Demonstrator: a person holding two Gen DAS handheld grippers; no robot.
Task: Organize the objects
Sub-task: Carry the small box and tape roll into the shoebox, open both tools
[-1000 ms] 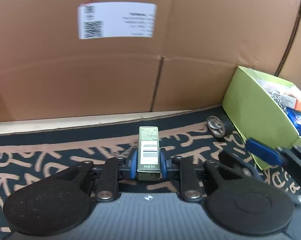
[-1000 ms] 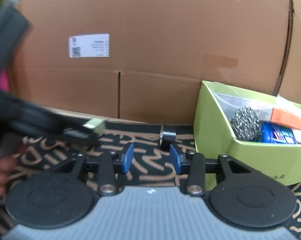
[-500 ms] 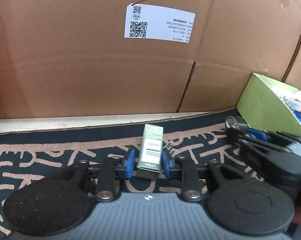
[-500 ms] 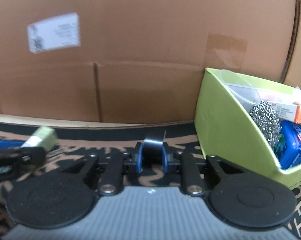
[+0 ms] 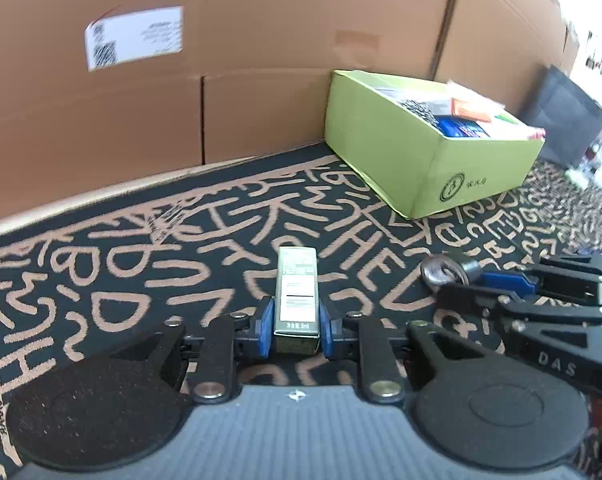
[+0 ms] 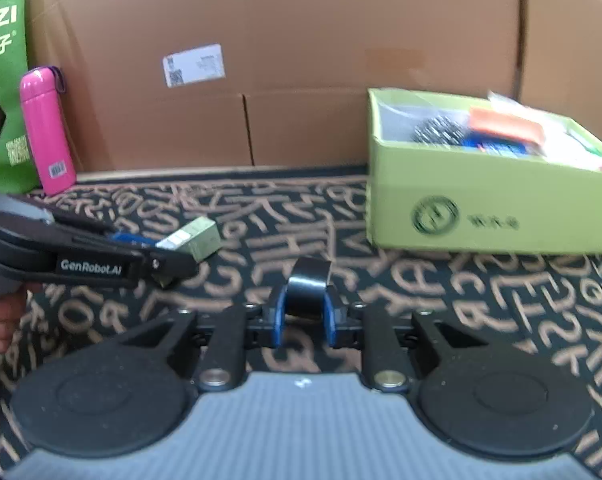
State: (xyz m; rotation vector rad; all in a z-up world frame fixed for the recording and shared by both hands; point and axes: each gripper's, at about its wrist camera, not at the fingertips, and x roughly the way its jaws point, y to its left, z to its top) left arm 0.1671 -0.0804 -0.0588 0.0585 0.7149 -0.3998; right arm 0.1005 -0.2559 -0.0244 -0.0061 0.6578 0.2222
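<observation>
Item: small olive-green carton (image 5: 296, 300), barcode label up, clamped lengthwise between the blue pads of the left gripper (image 5: 295, 330), carried low over the patterned rug (image 5: 141, 260); only the rear part held, the front end overhanging freely. Item: black roll of tape (image 6: 307, 286), pinched across its width by the right gripper (image 6: 303, 320), metal-looking core visible from the left wrist view (image 5: 441, 270); also off the rug or barely above it, exact clearance not readable. Destination, judged: lime-green box (image 6: 481, 208), open-topped, standing against the cardboard wall (image 6: 301, 40), already crowded with a steel scourer (image 6: 437, 130), an orange packet (image 6: 505, 124) and blue packaging. Bystander stock: pink bottle (image 6: 47, 128) upright at far left beside a green bag (image 6: 1, 60), well apart from both grips. Hazards, judged: carton prone to pivoting or sliding out nose-first, owing to the short hold and smooth printed faces; tape roll liable to rotate or squirt from a narrow pinch on a curved, slick rim, then roll away across the rug; the two tools near each other, so collision likely if both swung toward the box together; near wall of the box apt to catch a low-carried item; crowded contents leaving little room, so a dropped piece may perch on top and tumble out.
</observation>
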